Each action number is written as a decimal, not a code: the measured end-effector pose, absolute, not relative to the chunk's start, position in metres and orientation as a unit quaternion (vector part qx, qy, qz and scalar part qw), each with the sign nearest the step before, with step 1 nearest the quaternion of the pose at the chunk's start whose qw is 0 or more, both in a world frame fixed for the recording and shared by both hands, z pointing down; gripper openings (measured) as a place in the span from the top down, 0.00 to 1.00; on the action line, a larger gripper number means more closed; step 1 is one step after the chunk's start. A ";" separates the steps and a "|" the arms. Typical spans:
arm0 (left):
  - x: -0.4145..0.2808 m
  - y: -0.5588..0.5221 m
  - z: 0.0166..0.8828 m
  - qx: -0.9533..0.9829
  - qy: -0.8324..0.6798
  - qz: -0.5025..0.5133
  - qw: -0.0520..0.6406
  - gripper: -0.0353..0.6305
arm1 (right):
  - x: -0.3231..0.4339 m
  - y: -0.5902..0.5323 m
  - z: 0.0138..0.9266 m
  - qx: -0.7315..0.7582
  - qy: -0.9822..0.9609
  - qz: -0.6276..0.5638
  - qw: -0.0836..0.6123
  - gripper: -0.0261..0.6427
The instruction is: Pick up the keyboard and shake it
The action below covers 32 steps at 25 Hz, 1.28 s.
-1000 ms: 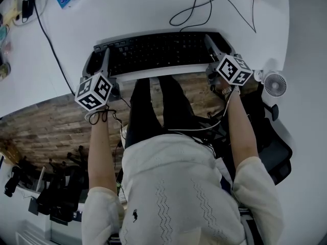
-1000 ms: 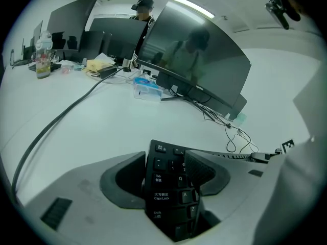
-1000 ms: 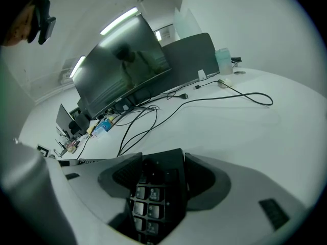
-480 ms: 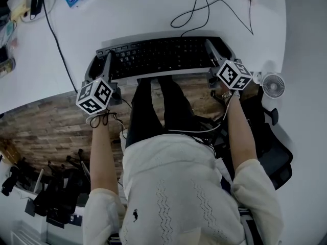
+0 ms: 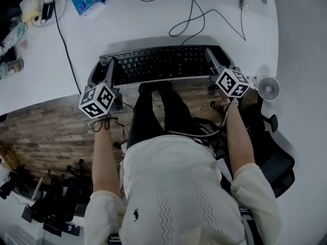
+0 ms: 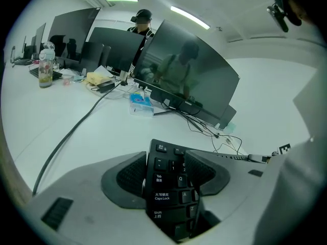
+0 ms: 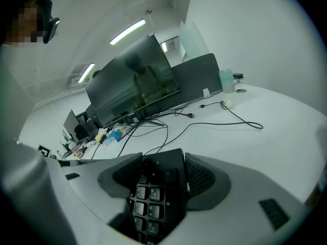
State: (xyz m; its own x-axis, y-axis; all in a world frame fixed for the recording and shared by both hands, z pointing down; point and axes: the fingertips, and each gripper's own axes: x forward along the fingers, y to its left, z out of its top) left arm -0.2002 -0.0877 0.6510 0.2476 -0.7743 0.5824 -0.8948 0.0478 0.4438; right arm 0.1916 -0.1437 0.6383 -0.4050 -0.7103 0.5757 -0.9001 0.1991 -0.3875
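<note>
I have the keyboard pinched at both ends over the desk's near edge, left gripper and right gripper clamped on it. Hard shaking (shallow bite) could slip one end free.

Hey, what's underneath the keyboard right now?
Only white desk shows around the keyboard, plus a grey shadow along its far edge. The left claw and right claw each clamp one end. Anything directly beneath is covered by the keyboard itself.

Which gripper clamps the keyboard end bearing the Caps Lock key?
The left gripper: Caps Lock shows between its jaws on the keyboard, while the right gripper grips the number-pad end.
</note>
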 end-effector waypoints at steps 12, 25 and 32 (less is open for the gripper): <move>-0.197 -0.094 0.606 0.699 -0.613 0.048 0.365 0.60 | 0.196 -0.152 0.588 0.531 -0.781 0.310 0.111 0.59; -0.206 -0.096 0.563 0.713 -0.618 0.026 0.330 0.60 | 0.188 -0.154 0.547 0.530 -0.794 0.285 0.083 0.59; -0.213 -0.102 0.532 0.721 -0.623 0.005 0.303 0.60 | 0.181 -0.161 0.514 0.529 -0.806 0.258 0.065 0.60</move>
State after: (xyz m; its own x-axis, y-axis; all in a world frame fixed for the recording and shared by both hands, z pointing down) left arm -0.2131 -0.1021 0.5319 0.2245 -0.8950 0.3854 -0.9013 -0.0403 0.4313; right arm 0.1806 -0.1615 0.5138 -0.4320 -0.8189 0.3777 -0.8862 0.3078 -0.3462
